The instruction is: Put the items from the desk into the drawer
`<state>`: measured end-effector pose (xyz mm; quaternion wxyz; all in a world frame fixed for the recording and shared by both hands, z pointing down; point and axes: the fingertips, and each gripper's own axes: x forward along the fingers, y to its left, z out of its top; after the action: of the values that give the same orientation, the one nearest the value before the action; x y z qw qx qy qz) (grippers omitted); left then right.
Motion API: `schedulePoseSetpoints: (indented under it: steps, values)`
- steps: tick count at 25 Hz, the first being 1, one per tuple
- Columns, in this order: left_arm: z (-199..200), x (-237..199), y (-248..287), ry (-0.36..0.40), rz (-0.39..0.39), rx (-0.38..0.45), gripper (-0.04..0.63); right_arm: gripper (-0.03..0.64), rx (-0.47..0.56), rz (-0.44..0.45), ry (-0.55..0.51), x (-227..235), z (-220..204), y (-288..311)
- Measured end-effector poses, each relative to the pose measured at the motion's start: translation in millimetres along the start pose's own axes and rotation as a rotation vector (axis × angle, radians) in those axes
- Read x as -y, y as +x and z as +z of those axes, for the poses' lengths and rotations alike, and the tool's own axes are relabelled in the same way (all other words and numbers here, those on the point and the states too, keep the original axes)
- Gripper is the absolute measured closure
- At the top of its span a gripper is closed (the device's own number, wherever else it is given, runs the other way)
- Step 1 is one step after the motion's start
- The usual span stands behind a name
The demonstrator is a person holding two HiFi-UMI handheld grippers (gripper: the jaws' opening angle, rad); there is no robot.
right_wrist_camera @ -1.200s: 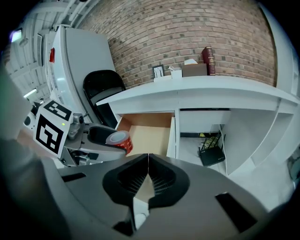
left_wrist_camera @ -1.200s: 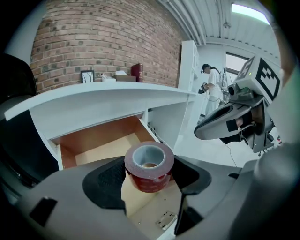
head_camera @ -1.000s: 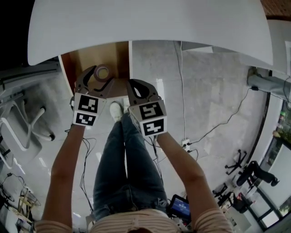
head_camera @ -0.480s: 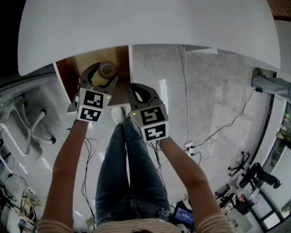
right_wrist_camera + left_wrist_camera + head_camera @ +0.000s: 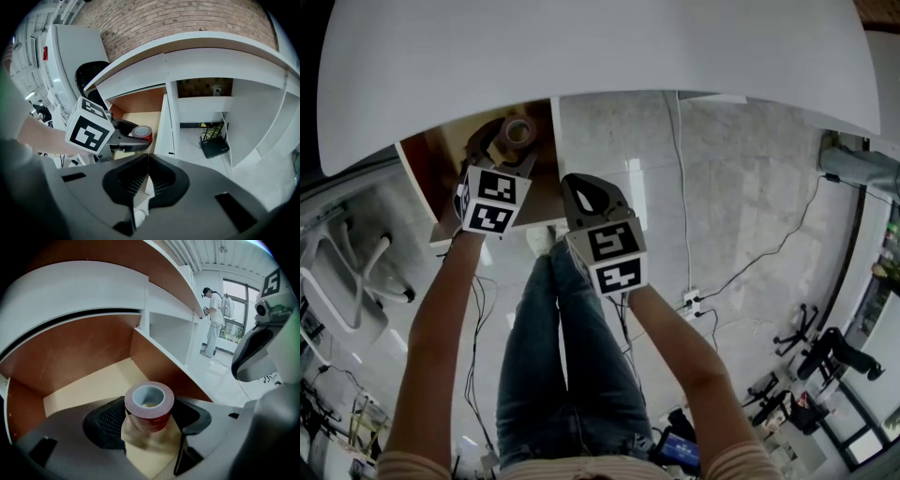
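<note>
Now pinches red tape roll [image 5: 149, 401] in left gripper [image 5: 150, 420], further inside drawer [image 5: 79, 390] than a second ago; keeps right gripper [image 5: 146, 176] pressed together, empty. Likely leaves only release.

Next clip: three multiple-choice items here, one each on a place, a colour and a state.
1. Where is the tape roll? A on the desk top; B in the left gripper at the open drawer; C on the floor.
2. Its outer colour? A blue; B red; C green.
3. The right gripper's jaws? A together, empty; B wide apart; C clamped on the roll.
Answers: B, the left gripper view shows it clamped over the drawer; B, its side is red; A, its jaws meet with nothing between.
</note>
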<state>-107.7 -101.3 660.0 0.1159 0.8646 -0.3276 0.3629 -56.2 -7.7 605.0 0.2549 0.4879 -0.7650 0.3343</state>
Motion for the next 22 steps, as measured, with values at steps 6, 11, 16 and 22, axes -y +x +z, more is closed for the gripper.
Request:
schedulePoseSetpoints:
  steps: [6, 11, 16, 22]
  values:
    - [3, -19, 5, -0.031, 0.051, -0.014, 0.293, 0.600, -0.009, 0.007, -0.002, -3, 1, 0]
    - [-3, -34, 10, -0.046, 0.081, -0.011, 0.293, 0.600, -0.015, 0.007, -0.001, -9, 1, 6]
    - [-3, -36, 11, -0.046, 0.103, 0.000, 0.292, 0.600, -0.017, 0.007, -0.015, -10, 2, 8]
    - [-13, -32, 7, -0.062, 0.109, -0.036, 0.293, 0.600, -0.021, 0.003, -0.015, -9, 1, 5]
